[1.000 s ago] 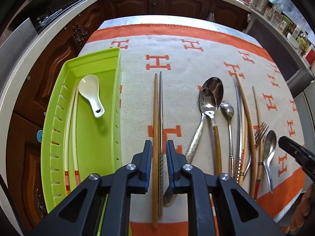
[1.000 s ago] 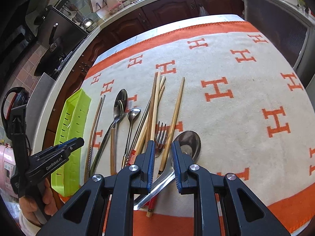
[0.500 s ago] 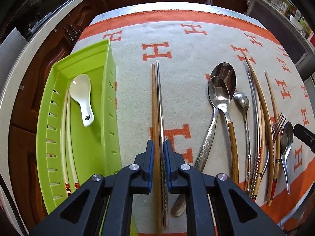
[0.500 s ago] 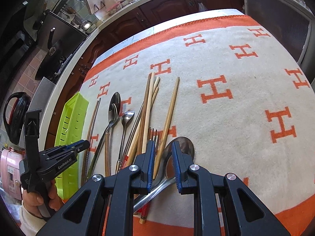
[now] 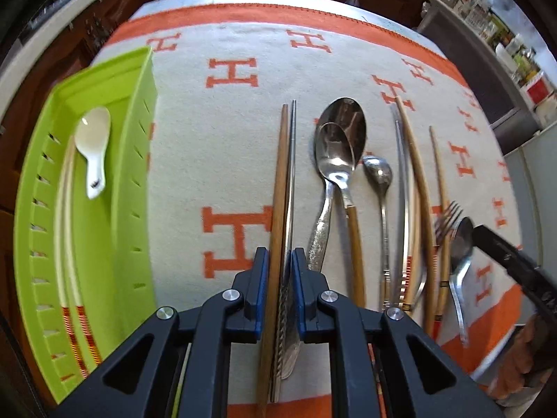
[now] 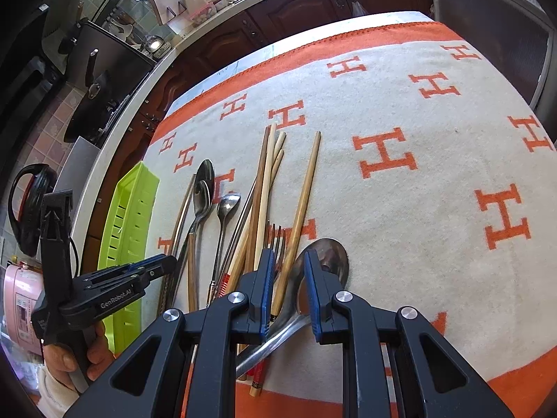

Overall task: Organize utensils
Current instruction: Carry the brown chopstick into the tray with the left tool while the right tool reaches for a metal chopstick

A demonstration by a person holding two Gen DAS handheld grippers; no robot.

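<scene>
My left gripper straddles a wooden chopstick and a metal chopstick on the cloth, its jaws narrowly apart on either side of them. The green tray at left holds a white ceramic spoon and a pair of pale chopsticks. My right gripper is open above a large steel spoon, a fork and a wooden chopstick. The left gripper also shows in the right wrist view.
Several spoons and chopsticks lie in a row on the orange and cream cloth. The table's near edge is just below both grippers. Kitchen counters and cabinets ring the table.
My left gripper has moved right and down along the two chopsticks, and its jaws have closed in on them. My right gripper has lowered slightly over the large spoon.
</scene>
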